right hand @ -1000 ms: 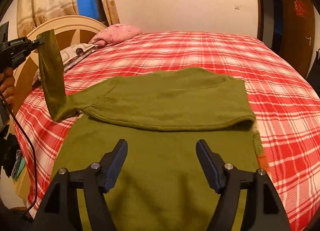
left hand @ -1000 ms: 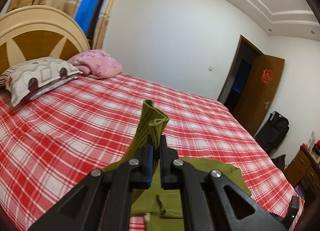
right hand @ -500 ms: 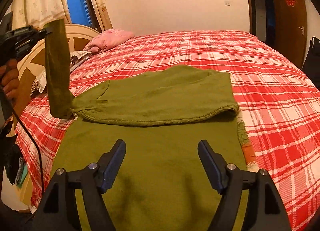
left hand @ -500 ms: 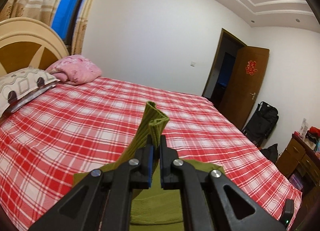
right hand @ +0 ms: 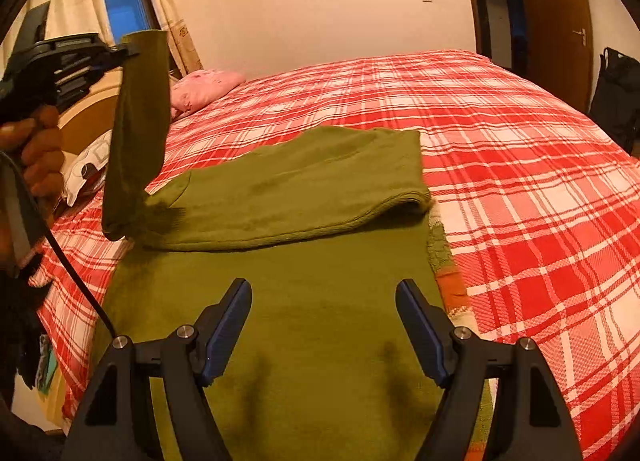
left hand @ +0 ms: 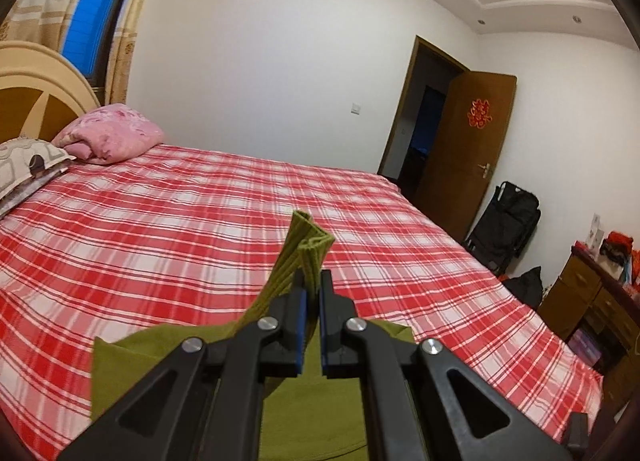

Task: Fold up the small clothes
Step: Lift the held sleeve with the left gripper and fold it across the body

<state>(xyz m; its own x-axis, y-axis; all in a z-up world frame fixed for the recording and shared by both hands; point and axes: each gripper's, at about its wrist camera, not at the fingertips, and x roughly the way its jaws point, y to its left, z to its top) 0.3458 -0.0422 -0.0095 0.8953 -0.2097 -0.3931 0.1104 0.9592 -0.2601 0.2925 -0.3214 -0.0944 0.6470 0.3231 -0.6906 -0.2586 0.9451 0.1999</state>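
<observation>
An olive green sweater point(right hand: 304, 197) lies on the red plaid bed point(right hand: 520, 181), its upper part folded over the lower part. My left gripper point(left hand: 311, 281) is shut on the ribbed cuff of its sleeve point(left hand: 308, 245) and holds the sleeve point(right hand: 138, 129) up in the air at the sweater's left side. The left gripper also shows in the right wrist view point(right hand: 120, 49). My right gripper point(right hand: 324, 293) is open and empty, hovering above the sweater's near part.
A pink pillow point(left hand: 112, 137) and a patterned pillow point(left hand: 24, 169) lie by the wooden headboard point(left hand: 36, 93). A brown door point(left hand: 464, 157) stands open at the far right, with a black bag point(left hand: 508, 217) and a wooden dresser point(left hand: 592, 301) beside it.
My left gripper has lifted the sleeve higher and swung it right, towards the sweater's body. My right gripper has stayed open and has drawn a little closer above the sweater.
</observation>
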